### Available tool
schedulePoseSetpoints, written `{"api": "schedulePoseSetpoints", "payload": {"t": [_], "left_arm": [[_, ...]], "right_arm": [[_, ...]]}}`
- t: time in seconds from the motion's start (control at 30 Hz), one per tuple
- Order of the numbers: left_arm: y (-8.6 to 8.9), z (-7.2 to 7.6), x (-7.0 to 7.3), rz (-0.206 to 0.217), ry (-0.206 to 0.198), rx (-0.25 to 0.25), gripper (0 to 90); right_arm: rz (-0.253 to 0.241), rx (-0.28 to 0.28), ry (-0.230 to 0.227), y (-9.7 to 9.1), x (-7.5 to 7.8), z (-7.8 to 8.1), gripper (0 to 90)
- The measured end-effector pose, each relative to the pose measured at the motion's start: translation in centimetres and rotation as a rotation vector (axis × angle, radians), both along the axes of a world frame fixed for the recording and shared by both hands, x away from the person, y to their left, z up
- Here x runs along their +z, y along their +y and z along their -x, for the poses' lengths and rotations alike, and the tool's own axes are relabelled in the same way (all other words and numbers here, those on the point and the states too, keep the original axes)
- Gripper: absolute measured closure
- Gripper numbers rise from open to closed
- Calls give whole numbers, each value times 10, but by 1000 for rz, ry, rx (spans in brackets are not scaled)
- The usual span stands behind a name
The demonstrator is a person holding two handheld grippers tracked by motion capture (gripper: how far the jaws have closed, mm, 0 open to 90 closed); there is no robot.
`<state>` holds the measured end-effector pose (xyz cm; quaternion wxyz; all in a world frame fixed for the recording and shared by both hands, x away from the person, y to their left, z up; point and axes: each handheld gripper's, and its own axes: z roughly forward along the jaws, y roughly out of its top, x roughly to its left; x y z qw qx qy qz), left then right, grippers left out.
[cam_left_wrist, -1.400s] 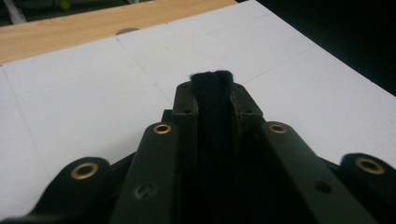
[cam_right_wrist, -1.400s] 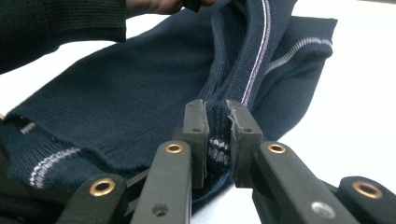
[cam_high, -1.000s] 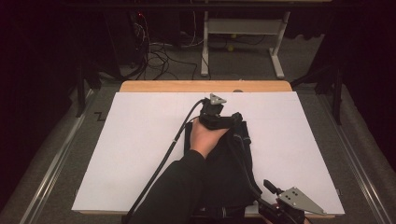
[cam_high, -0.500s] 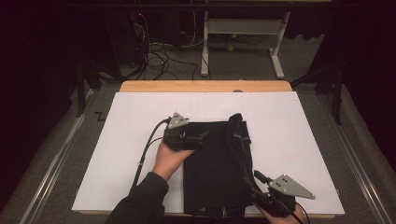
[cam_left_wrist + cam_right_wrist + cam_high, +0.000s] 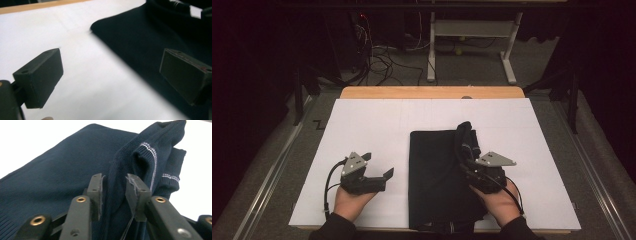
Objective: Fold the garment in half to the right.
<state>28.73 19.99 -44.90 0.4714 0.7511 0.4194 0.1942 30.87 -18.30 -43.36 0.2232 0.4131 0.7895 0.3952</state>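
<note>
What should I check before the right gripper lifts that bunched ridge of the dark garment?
1. Right gripper has its jaws around the ribbed fold: ok; the right gripper view shows knit between them.
2. Jaws fully pinched on the cloth: cannot tell; a gap remains between the pads.
3. Left gripper is off the garment: ok; it sits open over the white sheet to the garment's left.
4. Garment's left part lies flat: ok.
5. Number of layers caught in the fold: cannot tell.
6. Near hem lies on the table: not ok; it hangs at the table's near edge.
</note>
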Motion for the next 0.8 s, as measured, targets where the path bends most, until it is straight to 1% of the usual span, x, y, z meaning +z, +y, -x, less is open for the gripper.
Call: {"api": "schedulePoseSetpoints", "payload": {"t": [0.07,0.1,0.13,0.2,0.27,0.33,0.43,0.47,0.5,0.6,0.73,0.8], "left_arm": [[9,4,-2,-9,2,8,33],[12,5,-3,-13,2,14,33],[16,6,-5,-14,4,18,33],[22,7,-7,1,8,28,33],[25,6,-8,13,9,34,33],[27,5,-9,14,9,36,33],[28,4,-10,25,10,39,33],[28,4,-10,24,9,39,34],[28,4,-11,24,8,38,34],[28,4,-12,26,8,34,33],[29,3,-16,30,12,27,33],[30,3,-18,30,15,27,33]], "right_arm": [[14,-2,5,3,-1,-5,790],[29,-5,-2,3,-2,-7,857],[35,-16,-3,3,-3,-8,868],[38,-28,0,-2,-5,-9,876],[26,-54,-11,-12,-8,-8,877],[5,-90,-10,-23,-11,-6,877],[-6,-129,6,-39,-20,-2,877],[-5,-135,9,-43,-23,-1,878],[-8,-144,21,-46,-26,1,877],[-9,-148,41,-54,-33,4,874],[-3,-155,40,-59,-35,8,829],[4,-169,40,-63,-35,10,829]]}}
